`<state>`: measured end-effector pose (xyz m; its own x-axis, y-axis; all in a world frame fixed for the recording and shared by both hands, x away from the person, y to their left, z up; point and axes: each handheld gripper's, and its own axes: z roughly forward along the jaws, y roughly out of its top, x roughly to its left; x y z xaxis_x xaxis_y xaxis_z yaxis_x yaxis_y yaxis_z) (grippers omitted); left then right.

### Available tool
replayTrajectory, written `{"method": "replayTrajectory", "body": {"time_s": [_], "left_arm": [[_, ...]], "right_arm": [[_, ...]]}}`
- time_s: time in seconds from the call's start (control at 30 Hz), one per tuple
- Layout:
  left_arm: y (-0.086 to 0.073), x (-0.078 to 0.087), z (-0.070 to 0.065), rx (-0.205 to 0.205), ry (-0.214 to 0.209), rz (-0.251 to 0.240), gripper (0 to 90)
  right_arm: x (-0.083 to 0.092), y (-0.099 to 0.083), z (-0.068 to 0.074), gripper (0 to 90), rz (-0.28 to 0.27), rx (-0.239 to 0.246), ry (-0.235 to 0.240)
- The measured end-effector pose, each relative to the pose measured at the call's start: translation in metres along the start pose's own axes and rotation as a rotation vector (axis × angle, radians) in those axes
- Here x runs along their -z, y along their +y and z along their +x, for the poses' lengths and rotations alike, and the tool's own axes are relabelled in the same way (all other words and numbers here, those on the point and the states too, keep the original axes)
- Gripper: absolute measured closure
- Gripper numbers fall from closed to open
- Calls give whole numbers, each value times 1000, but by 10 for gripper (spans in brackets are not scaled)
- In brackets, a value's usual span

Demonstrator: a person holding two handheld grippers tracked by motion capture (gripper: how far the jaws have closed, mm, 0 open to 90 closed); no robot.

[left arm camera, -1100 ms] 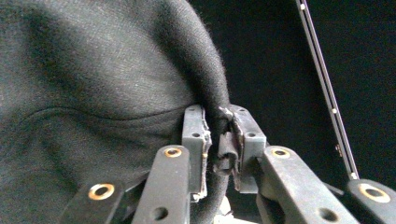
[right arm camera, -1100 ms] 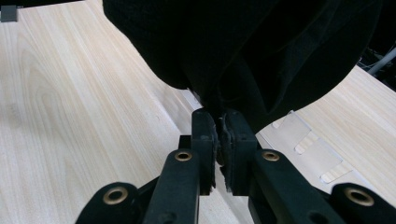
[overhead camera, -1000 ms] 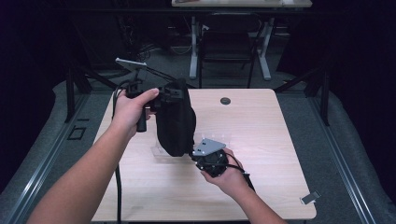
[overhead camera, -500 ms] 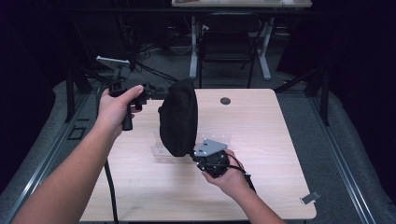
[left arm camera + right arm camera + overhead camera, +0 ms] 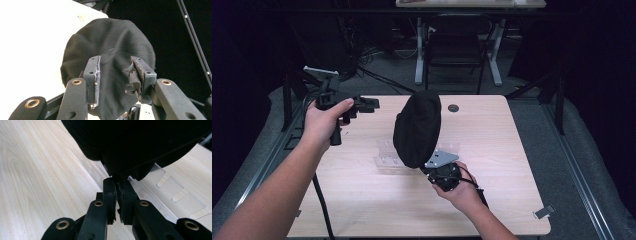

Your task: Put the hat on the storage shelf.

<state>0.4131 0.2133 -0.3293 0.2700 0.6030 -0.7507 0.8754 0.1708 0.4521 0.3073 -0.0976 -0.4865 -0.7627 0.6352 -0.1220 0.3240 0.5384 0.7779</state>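
I have the right gripper [image 5: 438, 172] low over the near middle of the wooden table [image 5: 512, 150], and its jaws are pinched tight on the bottom edge of a black fabric cap [image 5: 417, 127]. In the right gripper view the two jaws meet on a fold of the dark cloth [image 5: 140, 142], which billows above them. The cap stands up from that grip, rising over the middle of the table and leaning a little to the far right, its rounded crown turned toward my left side.

My left gripper [image 5: 362, 105] is out at the far left corner of the table, well apart from the cap. Its jaws have just been opening and now stand parted with nothing pressed between them. In the left gripper view I look straight along them at the cap [image 5: 107, 65]; the cap sits beyond the pads, not in them. The right-hand pad [image 5: 136, 75] in that view has a torn, frayed lining hanging off it.

Just under and to the left of the cap a clear plastic stand [image 5: 387, 157] lies flat on the table; in the right gripper view I see its slotted clear panel [image 5: 180, 202] just past the jaws. A small dark round grommet [image 5: 453, 108] sits in the table's far edge, right of the cap.
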Motion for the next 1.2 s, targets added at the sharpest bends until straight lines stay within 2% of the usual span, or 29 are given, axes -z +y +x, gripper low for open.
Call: {"method": "replayTrajectory", "body": {"time_s": [0.07, 0.23, 0.33, 0.43, 0.5, 0.73, 0.83, 0.87, 1.07, 1.1, 1.2], "left_arm": [[0, 2, 3, -6, 9, 0, 611], [-2, 7, 11, -21, 49, -8, 593], [-3, 9, 16, -28, 81, -9, 585], [-5, 13, 19, -51, 127, -5, 576], [-6, 14, 22, -61, 142, -3, 573], [-12, 18, 32, -115, 246, -2, 548], [-16, 18, 36, -142, 311, -2, 541], [-17, 19, 38, -162, 331, 9, 539], [-26, 16, 48, -206, 401, 36, 535], [-27, 15, 50, -227, 415, 42, 535], [-33, 12, 55, -255, 460, 54, 531]], "right_arm": [[0, -1, -1, 852, -5, -15, 5], [2, -3, -2, 852, 1, -12, 0], [2, -5, -2, 849, -7, -16, 2], [3, -5, -3, 842, 8, -10, 0], [4, -5, -3, 831, 9, -14, -3], [8, -9, -6, 791, 10, -17, -2], [11, -12, -6, 771, 17, -12, -2], [12, -14, -5, 766, 17, -13, -5], [21, -24, -7, 731, 26, -21, -15], [23, -25, -7, 721, 25, -17, -20], [29, -30, -7, 688, 37, -6, -22]]}}
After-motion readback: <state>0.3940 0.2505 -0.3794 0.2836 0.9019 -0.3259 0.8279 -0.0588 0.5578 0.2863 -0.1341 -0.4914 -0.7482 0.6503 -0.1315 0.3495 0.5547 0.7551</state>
